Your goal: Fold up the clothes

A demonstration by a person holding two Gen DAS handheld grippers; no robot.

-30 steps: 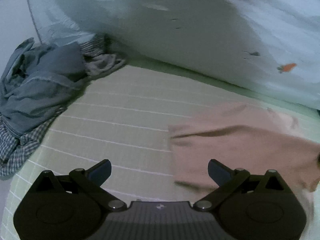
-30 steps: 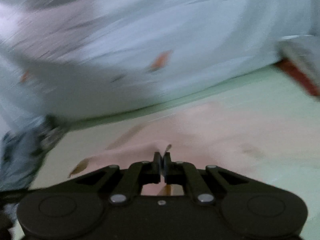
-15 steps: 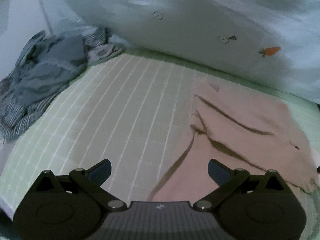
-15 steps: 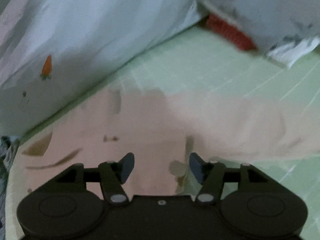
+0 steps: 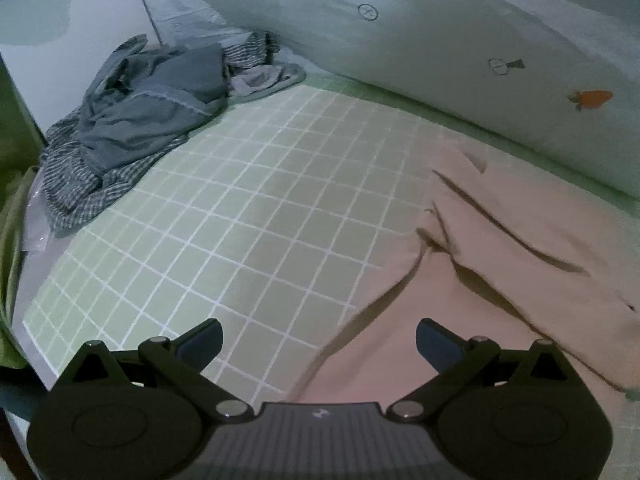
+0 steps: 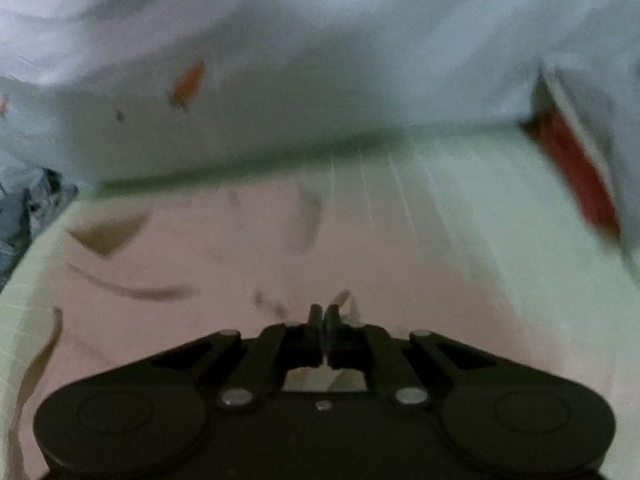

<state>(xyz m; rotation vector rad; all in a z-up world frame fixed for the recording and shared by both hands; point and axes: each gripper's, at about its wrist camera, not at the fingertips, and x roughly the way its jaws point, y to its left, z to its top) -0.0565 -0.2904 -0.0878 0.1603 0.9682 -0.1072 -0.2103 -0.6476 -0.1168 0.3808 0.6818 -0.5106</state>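
A pink garment (image 5: 500, 264) lies spread with loose folds on the green checked bed sheet (image 5: 248, 216), at the right in the left wrist view. My left gripper (image 5: 318, 340) is open and empty, above the garment's near left edge. In the right wrist view the same pink garment (image 6: 240, 264) fills the middle. My right gripper (image 6: 322, 314) is shut on a small fold of the garment's edge (image 6: 348, 300), low over the cloth.
A heap of grey-blue and striped clothes (image 5: 136, 120) lies at the far left of the bed. A pale quilt with carrot prints (image 5: 460, 40) runs along the back. A red-edged item (image 6: 576, 172) lies at the right in the right wrist view.
My right gripper was open half a second ago and has shut on the pink garment's edge. My left gripper stayed open and its view shifted slightly across the bed.
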